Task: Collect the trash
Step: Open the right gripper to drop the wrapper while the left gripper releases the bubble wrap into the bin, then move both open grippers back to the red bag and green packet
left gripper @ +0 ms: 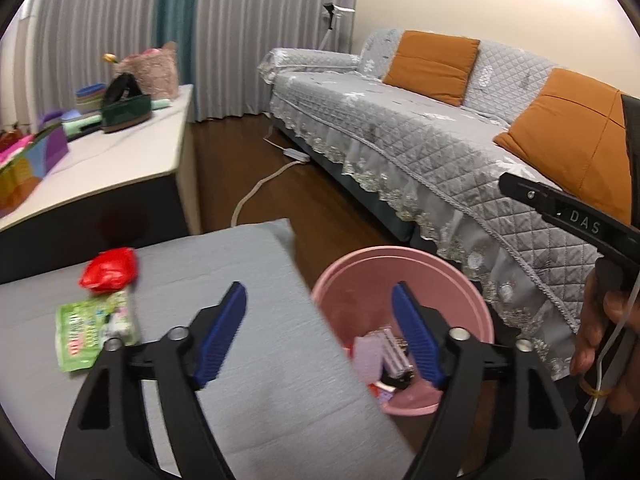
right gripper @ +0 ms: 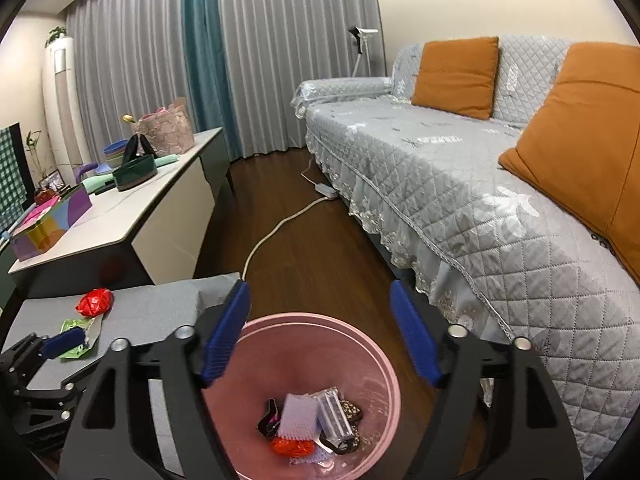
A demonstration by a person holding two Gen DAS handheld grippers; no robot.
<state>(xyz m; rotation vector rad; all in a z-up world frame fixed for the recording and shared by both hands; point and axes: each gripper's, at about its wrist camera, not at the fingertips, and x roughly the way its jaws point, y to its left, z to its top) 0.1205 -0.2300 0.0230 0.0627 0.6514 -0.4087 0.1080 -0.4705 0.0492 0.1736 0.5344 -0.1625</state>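
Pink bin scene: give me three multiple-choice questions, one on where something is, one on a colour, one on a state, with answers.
1. Where is the crumpled red wrapper?
A. on the grey-covered surface
B. in the bin
C. on the sofa

2. What colour are the sofa cushions?
A. teal
B. orange
C. white

3. How do the right tongs stand?
A. shut on a wrapper
B. shut, empty
C. open, empty

Answers: 1 A, it lies on the grey cover beside a green packet. 2 B, both are orange. 3 C, the blue pads are spread over the pink bin.
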